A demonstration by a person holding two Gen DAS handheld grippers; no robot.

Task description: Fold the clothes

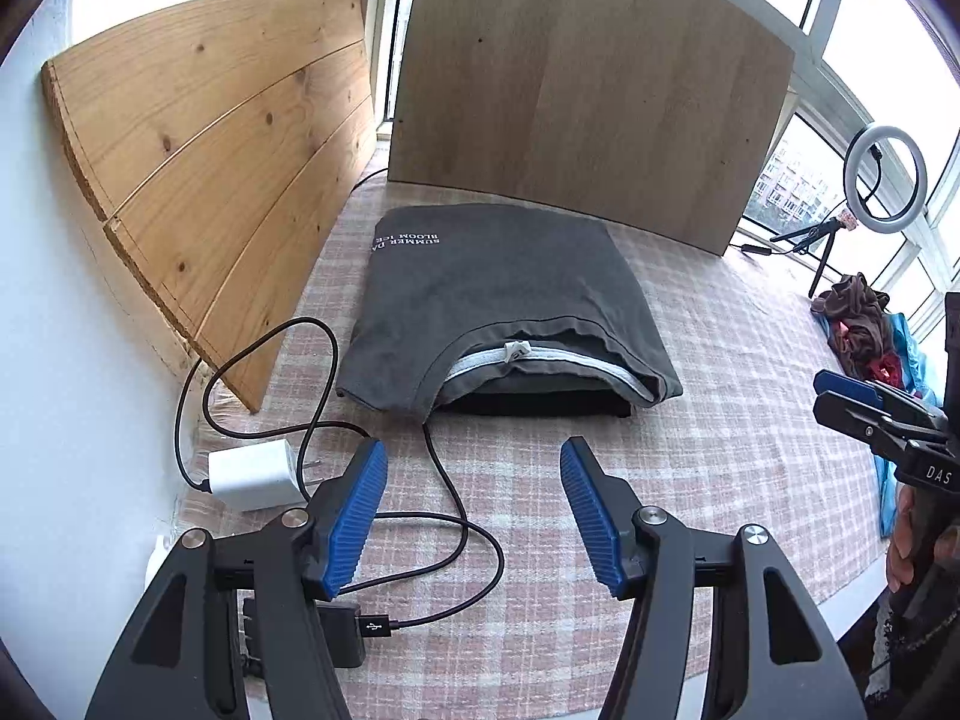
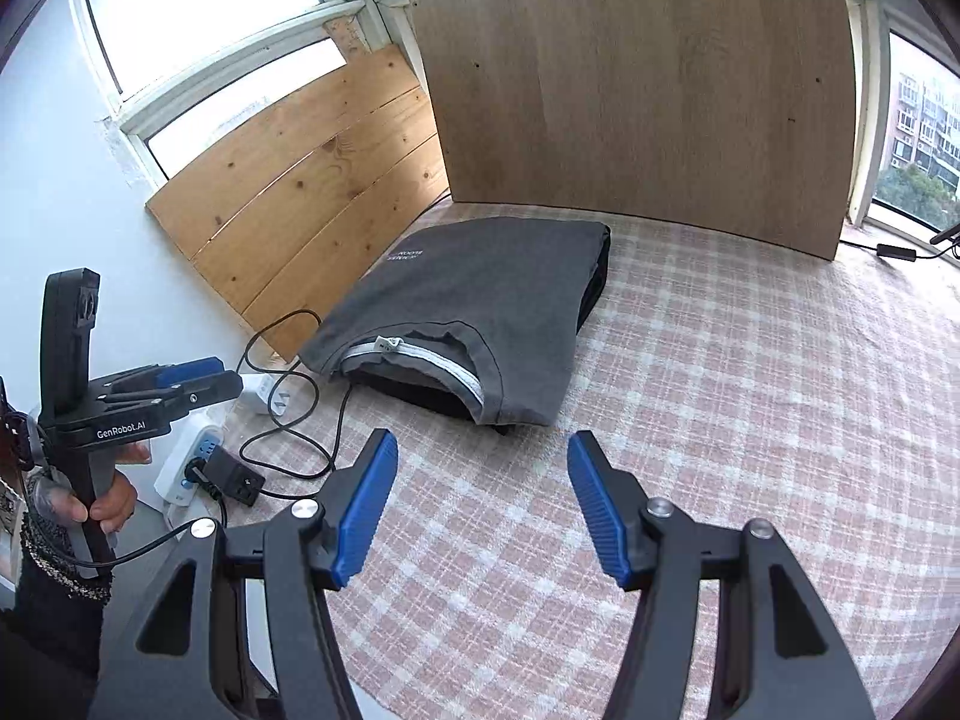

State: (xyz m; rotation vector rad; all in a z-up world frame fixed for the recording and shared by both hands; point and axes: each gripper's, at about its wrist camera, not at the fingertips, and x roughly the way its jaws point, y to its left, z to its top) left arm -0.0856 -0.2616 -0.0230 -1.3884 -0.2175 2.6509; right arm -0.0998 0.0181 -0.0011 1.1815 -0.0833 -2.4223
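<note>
- Two grippers here and neither is carrying anything: the left gripper (image 1: 474,450) has its blue pads spread wide over bare cloth, and the right gripper (image 2: 483,447) is spread the same way, nothing between the jaws.
- Odd bit: seen from the other side in each view, both grippers look much closer together at the tips, but that's edge-on, so I'd trust each one's own camera.
- Grey t-shirt (image 1: 504,294) sits folded in a tidy rectangle on the pink checked tablecloth (image 1: 720,372), on the far-left part of the table, close to the brown board (image 1: 588,78) and the pine planks (image 1: 210,180).
- It seems to rest on something dark underneath, maybe another folded garment, can't really tell.
- Direction: collar with the white neck tape faces the grippers, printed end points away toward the board. Long axis runs near-to-far, angled slightly.
- My read is this shirt is basically done, so it's between items.
- Next move probably means going for the heap of clothes (image 1: 864,330) at the right edge and spreading one flat.
- Watch the black cable (image 1: 456,516) and white charger (image 1: 252,474) lying just beside the shirt's near corner, easy to snag.
</note>
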